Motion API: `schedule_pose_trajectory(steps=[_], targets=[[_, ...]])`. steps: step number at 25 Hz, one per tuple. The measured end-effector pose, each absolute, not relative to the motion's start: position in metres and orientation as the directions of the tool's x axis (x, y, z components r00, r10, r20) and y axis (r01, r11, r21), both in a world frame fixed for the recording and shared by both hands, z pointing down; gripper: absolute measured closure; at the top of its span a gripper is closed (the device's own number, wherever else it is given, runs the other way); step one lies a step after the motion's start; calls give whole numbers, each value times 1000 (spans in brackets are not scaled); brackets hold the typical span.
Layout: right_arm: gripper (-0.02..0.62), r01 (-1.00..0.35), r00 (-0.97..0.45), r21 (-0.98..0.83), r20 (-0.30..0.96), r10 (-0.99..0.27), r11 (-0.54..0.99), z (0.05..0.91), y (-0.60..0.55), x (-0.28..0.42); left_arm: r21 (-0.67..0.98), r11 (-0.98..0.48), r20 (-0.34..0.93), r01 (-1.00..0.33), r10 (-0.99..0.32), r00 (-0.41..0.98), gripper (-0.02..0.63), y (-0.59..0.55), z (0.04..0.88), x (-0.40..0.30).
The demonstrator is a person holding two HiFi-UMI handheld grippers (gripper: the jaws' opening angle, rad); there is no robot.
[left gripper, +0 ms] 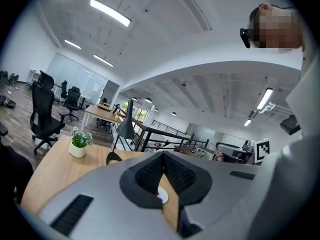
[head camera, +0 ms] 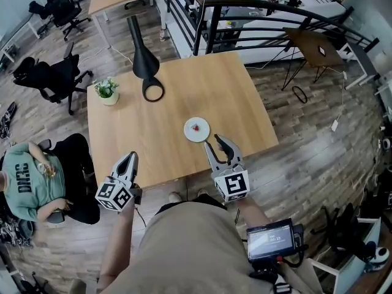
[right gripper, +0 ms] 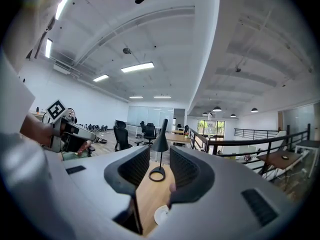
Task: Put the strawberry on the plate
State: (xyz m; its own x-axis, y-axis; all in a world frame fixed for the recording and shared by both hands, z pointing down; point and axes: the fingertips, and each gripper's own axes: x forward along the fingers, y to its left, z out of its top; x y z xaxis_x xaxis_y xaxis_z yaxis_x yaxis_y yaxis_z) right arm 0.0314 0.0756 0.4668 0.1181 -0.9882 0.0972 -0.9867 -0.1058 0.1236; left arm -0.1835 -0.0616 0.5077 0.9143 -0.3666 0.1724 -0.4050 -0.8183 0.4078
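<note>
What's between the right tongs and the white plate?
Nothing: just bare wooden tabletop between the right tongs and the round white plate, in the head view.

Black office chairs (head camera: 54,77) stand on wood-plank floor (head camera: 318,158) beside a dark railing (head camera: 275,6).

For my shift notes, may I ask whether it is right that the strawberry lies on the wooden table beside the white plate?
Not quite: the strawberry lies on the white plate, not beside it. The plate itself sits on the wooden table. The head view shows this.
</note>
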Motion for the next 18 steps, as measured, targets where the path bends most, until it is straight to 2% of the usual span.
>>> schedule_pose_trajectory(steps=[11, 18], targets=[[465, -997, 54, 68, 180, -982, -42, 494, 85, 61, 452, -764, 221, -460, -404, 888, 603, -40, 520, -155], [465, -997, 30, 71, 181, -983, -17, 495, 86, 79, 456, -748, 240, -483, -419, 876, 603, -30, 525, -140]])
